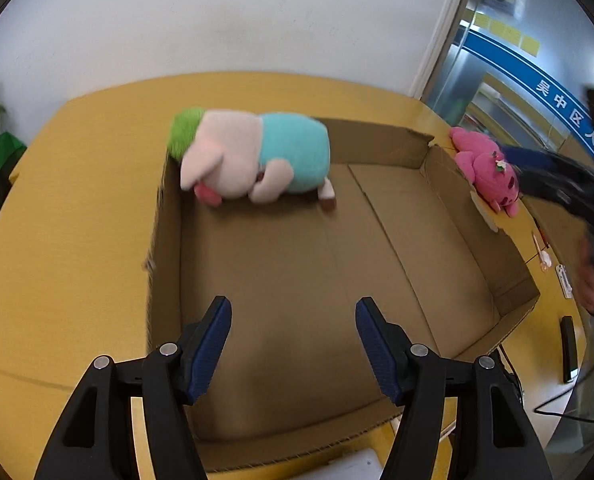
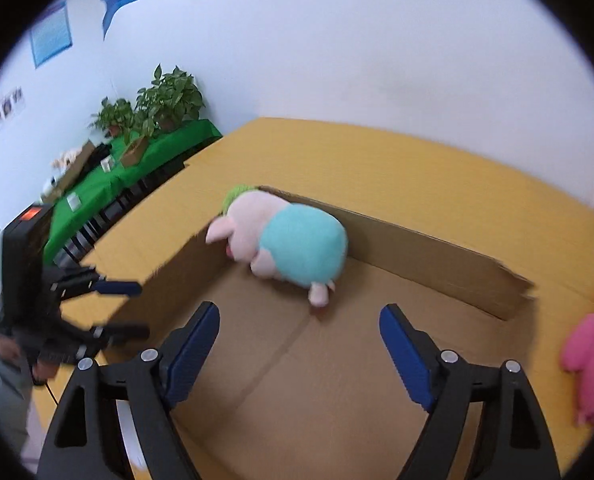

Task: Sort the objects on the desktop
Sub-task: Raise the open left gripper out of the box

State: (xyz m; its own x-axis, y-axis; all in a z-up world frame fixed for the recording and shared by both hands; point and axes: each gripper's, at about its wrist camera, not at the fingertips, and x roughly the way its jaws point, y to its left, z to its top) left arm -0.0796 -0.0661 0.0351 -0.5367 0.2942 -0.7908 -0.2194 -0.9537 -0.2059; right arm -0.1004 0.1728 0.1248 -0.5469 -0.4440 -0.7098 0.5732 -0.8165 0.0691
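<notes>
A pink pig plush in a teal shirt with a green cap (image 1: 253, 156) lies inside the shallow cardboard box (image 1: 281, 280) at its far left corner; it also shows in the right wrist view (image 2: 285, 244). A bright pink plush (image 1: 489, 170) lies on the yellow table just outside the box's right wall, also in the right wrist view (image 2: 593, 344). My left gripper (image 1: 293, 344) is open and empty above the box's near part. My right gripper (image 2: 299, 350) is open and empty over the box floor (image 2: 337, 380).
The yellow table (image 1: 77, 220) bears the box. Small items and a black remote (image 1: 569, 348) lie at the table's right edge. A green-covered table with potted plants (image 2: 165, 100) stands against the wall to the left. The left gripper shows in the right wrist view (image 2: 121, 308).
</notes>
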